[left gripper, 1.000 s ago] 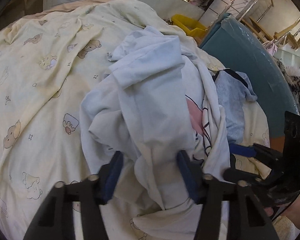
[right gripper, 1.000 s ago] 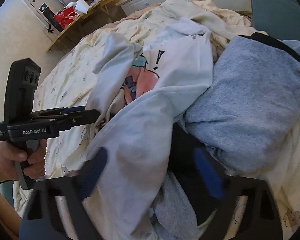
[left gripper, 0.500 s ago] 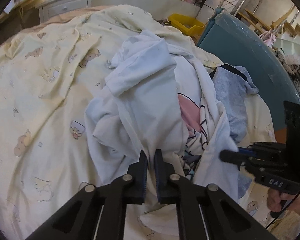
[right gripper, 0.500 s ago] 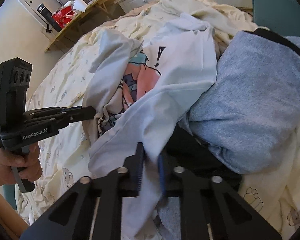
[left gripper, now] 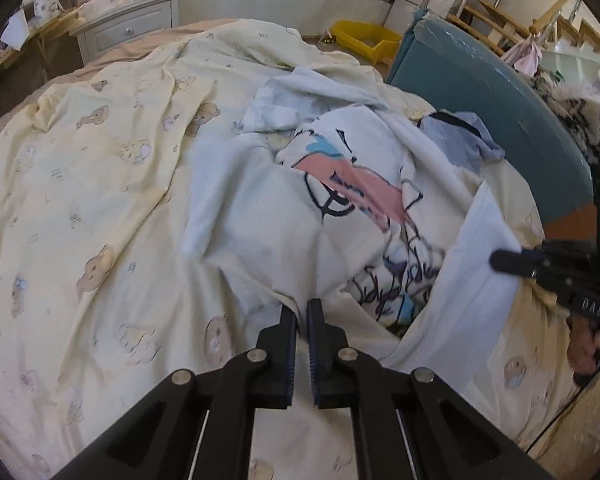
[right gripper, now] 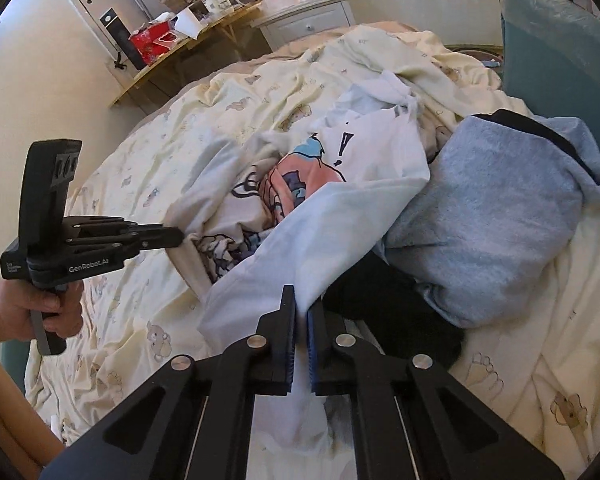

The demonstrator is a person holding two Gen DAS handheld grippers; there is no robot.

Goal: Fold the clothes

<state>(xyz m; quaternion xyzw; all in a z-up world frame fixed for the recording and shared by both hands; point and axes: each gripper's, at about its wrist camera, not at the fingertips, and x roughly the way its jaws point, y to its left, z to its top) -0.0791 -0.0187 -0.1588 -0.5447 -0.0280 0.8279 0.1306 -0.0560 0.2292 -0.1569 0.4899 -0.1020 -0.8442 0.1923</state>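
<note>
Left wrist view: left tool [left gripper: 302,312] pinched tight on white printed shirt [left gripper: 260,216], which spreads ahead over the bed [left gripper: 80,200]. Right tool [right gripper: 302,300] likewise clamps the shirt's pale edge, grey garment [right gripper: 500,220] just right.

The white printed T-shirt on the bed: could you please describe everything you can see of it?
The white printed T-shirt is soft, thin-looking fabric with a cartoon print in pink, blue and black outline. It lies crumpled and half bunched on the yellow bear-print bedsheet. The left tongs and right tongs are each shut on an edge, pulling it taut. Its far side rests against a grey-blue garment.
</note>
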